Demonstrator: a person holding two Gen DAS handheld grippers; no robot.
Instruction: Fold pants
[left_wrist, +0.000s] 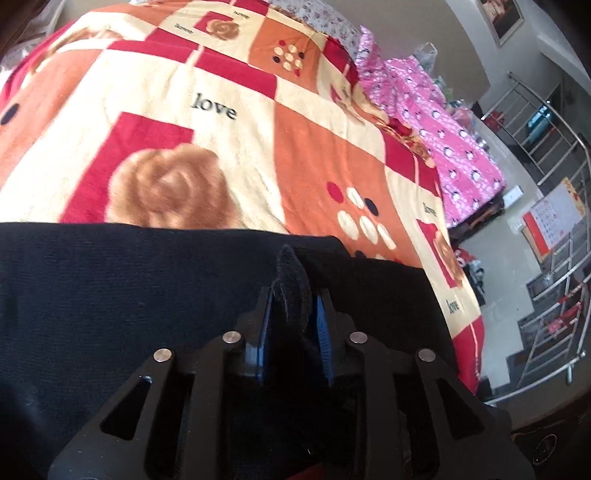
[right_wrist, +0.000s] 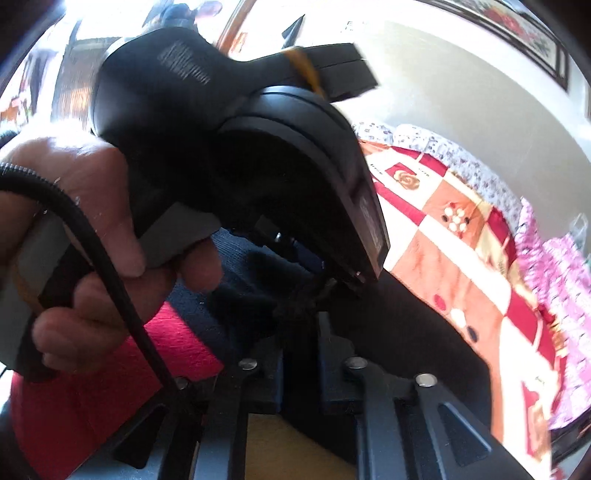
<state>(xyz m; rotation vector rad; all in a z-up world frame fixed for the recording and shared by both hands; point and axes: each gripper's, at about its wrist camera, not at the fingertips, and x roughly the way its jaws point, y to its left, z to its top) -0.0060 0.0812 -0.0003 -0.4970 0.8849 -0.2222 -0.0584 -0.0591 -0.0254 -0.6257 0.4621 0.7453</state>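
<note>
pants: black knit pants (left_wrist: 110, 295) lie on the bed's patterned blanket (left_wrist: 229, 155), filling the lower half of the left wrist view; their far edge runs from 9 o'clock to 3 o'clock across that view.
long axis: the cloth spreads mostly toward 9 o'clock from the left claw (left_wrist: 293, 306), so the free length lies on that side, I judge.
left claw: a raised tuft of the black cloth stands between its blue pads (left_wrist: 325, 325); the jaws look slightly parted and I cannot tell whether the pads press on it.
right claw: the right claw (right_wrist: 299, 325) sits low at 6 o'clock in its own view with dark cloth bunched at its tips; the grip is too dark to read.
hands: the left hand (right_wrist: 92, 240) on its device fills 9 to 12 o'clock of the right view, just beside the right claw.
nearer: both claws sit at the same fold edge, close together; neither is clearly nearer.
next move: probably letting the edge drop and drawing back toward 6 o'clock.
</note>
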